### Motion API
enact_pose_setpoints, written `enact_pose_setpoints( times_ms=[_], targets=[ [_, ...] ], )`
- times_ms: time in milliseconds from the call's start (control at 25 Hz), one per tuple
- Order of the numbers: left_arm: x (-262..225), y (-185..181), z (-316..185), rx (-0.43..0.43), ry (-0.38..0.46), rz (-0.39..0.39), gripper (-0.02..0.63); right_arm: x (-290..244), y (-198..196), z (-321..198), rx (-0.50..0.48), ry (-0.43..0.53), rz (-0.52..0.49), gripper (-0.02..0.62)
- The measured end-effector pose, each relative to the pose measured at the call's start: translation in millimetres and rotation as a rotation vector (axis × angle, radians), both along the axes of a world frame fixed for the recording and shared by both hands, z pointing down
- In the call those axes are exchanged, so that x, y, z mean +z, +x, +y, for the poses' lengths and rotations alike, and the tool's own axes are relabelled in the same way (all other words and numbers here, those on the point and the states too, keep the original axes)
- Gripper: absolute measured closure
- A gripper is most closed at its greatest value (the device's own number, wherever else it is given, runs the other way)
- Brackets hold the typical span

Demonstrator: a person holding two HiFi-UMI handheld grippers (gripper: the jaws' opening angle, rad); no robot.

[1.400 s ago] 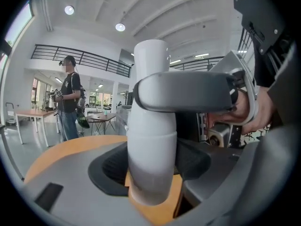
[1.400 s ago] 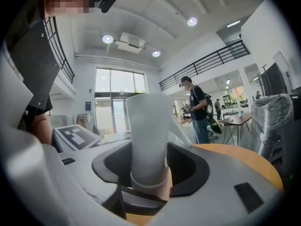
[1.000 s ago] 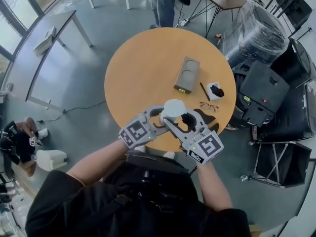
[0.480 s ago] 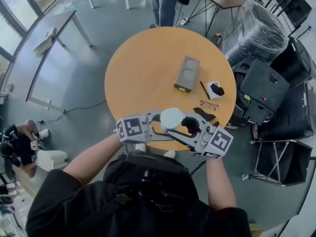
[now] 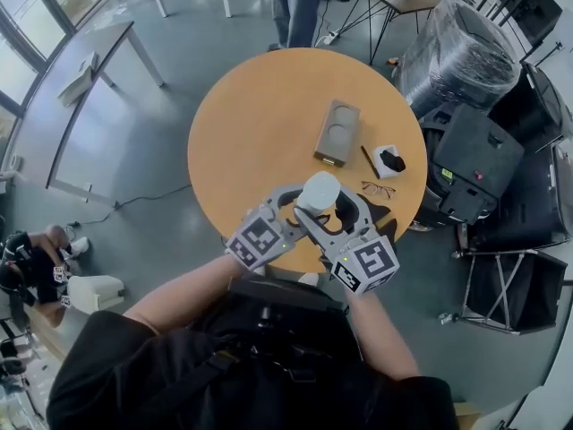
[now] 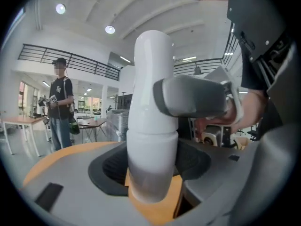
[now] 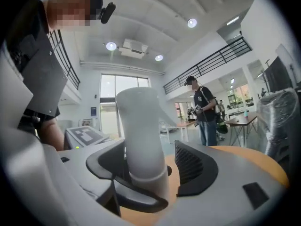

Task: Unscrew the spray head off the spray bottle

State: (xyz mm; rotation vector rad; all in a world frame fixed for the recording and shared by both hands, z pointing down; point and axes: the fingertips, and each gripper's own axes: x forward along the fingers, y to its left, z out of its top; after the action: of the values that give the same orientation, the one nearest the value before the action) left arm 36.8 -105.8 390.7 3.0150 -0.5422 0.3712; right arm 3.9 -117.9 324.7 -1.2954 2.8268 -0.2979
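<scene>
Head view: the white spray bottle (image 5: 319,191) stands at the round tabletop's (image 5: 260,124) near edge, between the left gripper (image 5: 303,209) and the right gripper (image 5: 333,211).

Left gripper view: its fingers (image 6: 110,166) clamp the bottle's lower body.

Right gripper view: its fingers (image 7: 195,166) have just been opening and stand apart round the bottle.

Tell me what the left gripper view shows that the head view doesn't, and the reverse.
Only the left gripper view: the pads of the left gripper pressed on both sides of the spray bottle, plus the balcony railing and ceiling lights overhead.
Only the head view: the grey block, glasses and small white box lying on the table beyond the bottle.
Both: the white bottle and the round orange table.
</scene>
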Motion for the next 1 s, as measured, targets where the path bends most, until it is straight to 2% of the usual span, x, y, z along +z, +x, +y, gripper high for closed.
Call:
enact_pose_setpoints(
  times_ms=[80,200,320,440,600,760,1000],
  targets=[
    [1.6,1.7,-6.7,-0.060,0.007,-0.014,0.301,1.0,0.5,-3.9,0.071,0.000,0.021,0.260],
    [6.4,2.3,-10.1,-0.104,0.002,-0.031,0.301,0.5,1.8,-7.1,0.124,0.013,0.031,0.299],
    [13.7,1.2,-10.9,-0.110,0.000,-0.044,0.299,3.4,2.1,-11.3,0.123,0.019,0.031,0.309],
    [16.1,0.5,-9.4,-0.065,-0.010,-0.030,0.299,4.9,-2.4,-10.6,0.065,0.034,0.037,0.324],
    [12.3,0.4,1.8,0.058,-0.020,0.010,0.300,-0.3,-8.6,-0.6,-0.059,0.070,0.031,0.327],
    [3.4,-1.8,21.1,0.244,-0.066,0.068,0.301,-9.9,-16.6,14.4,-0.237,0.086,-0.014,0.327],
    [-5.3,-9.7,54.8,0.513,-0.097,0.063,0.301,-18.2,-26.9,42.3,-0.476,0.105,-0.065,0.327]
  ],
)
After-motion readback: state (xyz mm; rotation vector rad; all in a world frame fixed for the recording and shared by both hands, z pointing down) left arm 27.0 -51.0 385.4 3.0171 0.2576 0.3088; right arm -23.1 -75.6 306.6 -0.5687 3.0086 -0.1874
